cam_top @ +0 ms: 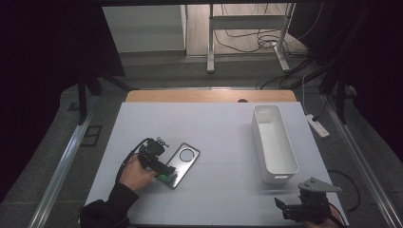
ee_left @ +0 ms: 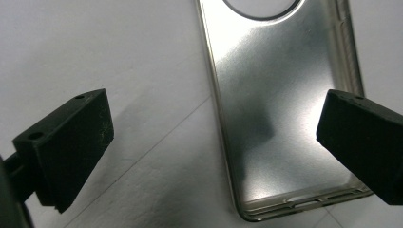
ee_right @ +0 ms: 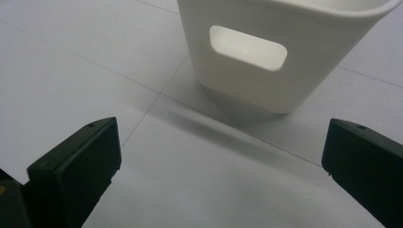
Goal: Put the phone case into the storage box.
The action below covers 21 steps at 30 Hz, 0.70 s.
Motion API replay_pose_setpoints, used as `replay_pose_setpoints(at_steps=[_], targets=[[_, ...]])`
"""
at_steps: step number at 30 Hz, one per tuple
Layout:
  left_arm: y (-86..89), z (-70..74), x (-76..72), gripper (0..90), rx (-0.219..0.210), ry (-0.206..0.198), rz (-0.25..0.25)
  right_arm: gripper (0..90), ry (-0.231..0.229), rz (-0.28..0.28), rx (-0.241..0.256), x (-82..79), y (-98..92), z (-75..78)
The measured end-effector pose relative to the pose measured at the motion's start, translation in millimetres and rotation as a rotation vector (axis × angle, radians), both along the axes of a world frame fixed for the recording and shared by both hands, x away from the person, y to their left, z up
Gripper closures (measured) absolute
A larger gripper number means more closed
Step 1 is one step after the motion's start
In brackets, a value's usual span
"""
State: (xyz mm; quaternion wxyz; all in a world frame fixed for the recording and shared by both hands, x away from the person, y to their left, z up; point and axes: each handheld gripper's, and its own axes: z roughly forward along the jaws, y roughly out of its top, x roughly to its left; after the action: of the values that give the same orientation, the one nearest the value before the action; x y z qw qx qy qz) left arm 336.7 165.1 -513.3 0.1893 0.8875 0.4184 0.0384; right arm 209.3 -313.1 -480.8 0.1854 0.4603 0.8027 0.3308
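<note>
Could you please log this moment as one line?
left gripper: open over phone case | right gripper: open, idle near white bin

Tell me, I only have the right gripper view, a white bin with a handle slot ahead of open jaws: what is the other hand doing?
Observer: The left hand-held gripper is down at the near end of a silver phone case lying flat on the table.
Operator: Is it gripping the case yet?
Observer: No. In the left gripper view the jaws stand wide open, one over bare table, the other over the case's far edge.
Operator: How far is that from my bin?
Observer: The high view puts the white bin on the table's right side and the case on the left, well apart, with the right hand-held gripper near the bin's front end.
</note>
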Motion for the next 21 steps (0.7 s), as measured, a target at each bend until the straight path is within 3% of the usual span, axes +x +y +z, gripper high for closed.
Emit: replay_pose_setpoints(at_steps=[10, 21], targets=[[-4.8, -13.1, -1.5, 0.0, 0.03, -0.001, 0.003, 0.0, 0.001, 0.005, -0.002, 0.0, 0.2, -0.1], [-5.6, -11.7, -3.6, 1.5, 0.028, -0.004, 0.003, 0.0, 0.001, 0.006, -0.004, 0.0, 0.4, -0.1]])
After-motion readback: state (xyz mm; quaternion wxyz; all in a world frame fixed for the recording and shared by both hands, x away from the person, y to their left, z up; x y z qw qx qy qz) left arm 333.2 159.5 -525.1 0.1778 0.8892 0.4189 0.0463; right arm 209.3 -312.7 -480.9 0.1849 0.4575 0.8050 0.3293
